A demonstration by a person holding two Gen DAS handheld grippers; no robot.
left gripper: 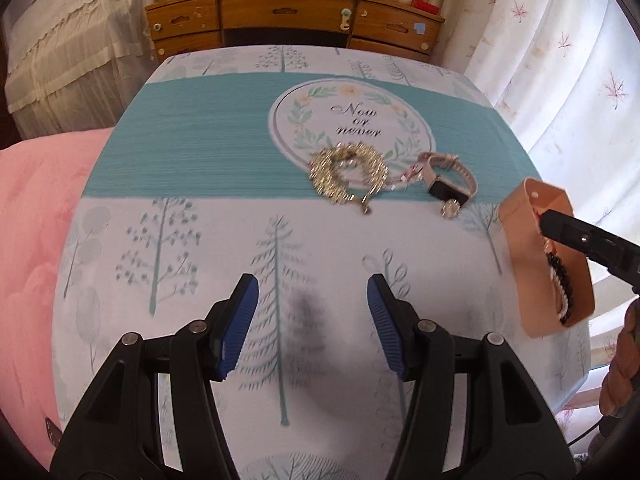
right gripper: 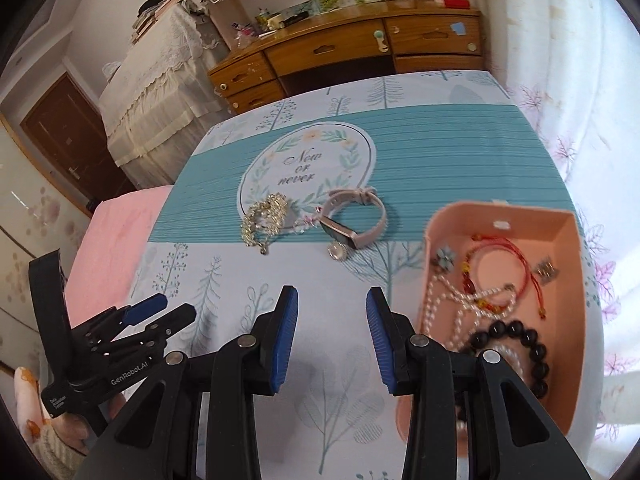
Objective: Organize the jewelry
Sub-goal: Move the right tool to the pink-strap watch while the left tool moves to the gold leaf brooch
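Note:
On the tree-print tablecloth (left gripper: 180, 160) lie a gold necklace (left gripper: 348, 172) (right gripper: 264, 218), a watch with a pale pink band (left gripper: 448, 180) (right gripper: 356, 220) and a small round jewel (left gripper: 451, 209) (right gripper: 337, 253). A pink open box (left gripper: 548, 264) (right gripper: 560, 280) at the table's right holds a red cord bracelet (right gripper: 500, 264), a pearl strand (right gripper: 452, 308), a black bead bracelet (right gripper: 516, 344) and small charms. My left gripper (left gripper: 312, 308) (right gripper: 172, 308) is open over bare cloth, well short of the necklace. My right gripper (right gripper: 332, 304) is open too, nothing between its jaws, just left of the box.
A wooden desk (left gripper: 292, 16) with drawers and clutter stands past the table's far edge. White curtains (left gripper: 560, 60) hang on the right, and a pink blanket (left gripper: 36, 240) lies on the left. A person's hand (left gripper: 624, 360) shows at the lower right.

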